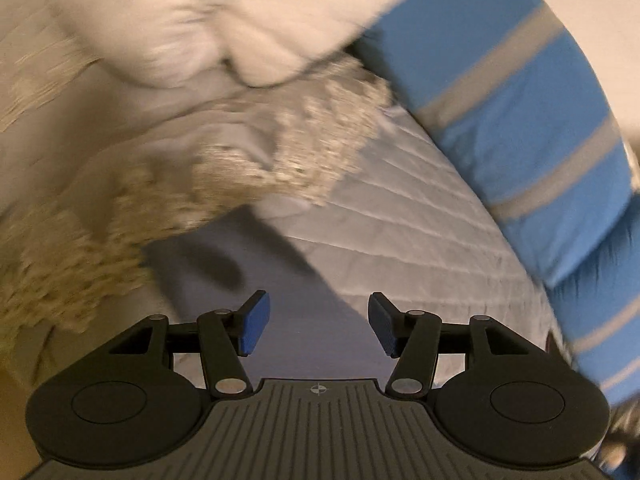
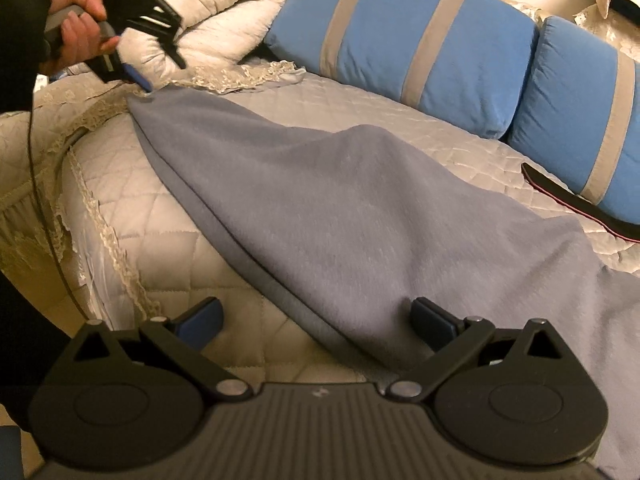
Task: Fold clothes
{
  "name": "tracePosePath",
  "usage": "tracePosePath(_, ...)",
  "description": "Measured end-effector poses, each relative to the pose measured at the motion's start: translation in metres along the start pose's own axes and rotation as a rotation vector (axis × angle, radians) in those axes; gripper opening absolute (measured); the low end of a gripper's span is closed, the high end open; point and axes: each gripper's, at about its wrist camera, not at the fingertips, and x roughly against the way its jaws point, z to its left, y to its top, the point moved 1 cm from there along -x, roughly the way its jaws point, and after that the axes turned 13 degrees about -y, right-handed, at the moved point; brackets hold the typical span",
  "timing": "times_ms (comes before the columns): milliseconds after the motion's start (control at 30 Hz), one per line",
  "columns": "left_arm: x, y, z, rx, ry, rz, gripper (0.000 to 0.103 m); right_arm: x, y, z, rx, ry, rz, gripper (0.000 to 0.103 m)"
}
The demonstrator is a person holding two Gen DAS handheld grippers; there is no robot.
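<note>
Here grey cloth (image 2: 340, 208) lies under right gripper (image 2: 320, 322).

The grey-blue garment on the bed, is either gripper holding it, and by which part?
Neither. The left gripper is open above the garment's far corner, and the right gripper stands open over its near edge.

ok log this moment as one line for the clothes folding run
task: fold clothes | garment: grey-blue cloth spread on quilted bed | left gripper: open, empty, at far corner | right gripper: open over near edge
</note>
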Motion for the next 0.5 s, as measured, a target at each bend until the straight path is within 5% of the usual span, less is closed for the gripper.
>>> tracePosePath(267,0.010,-0.001,0.041,0.159,0.080,0.034,0.053,0.001,-0.001,0.001,0.005,-0.009,0.004,0.103)
tracePosePath(500,0.011,-0.008,0.070,0.282,-0.001,0.030,0.053,0.001,-0.001,0.002,0.007,-0.012,0.006,0.103)
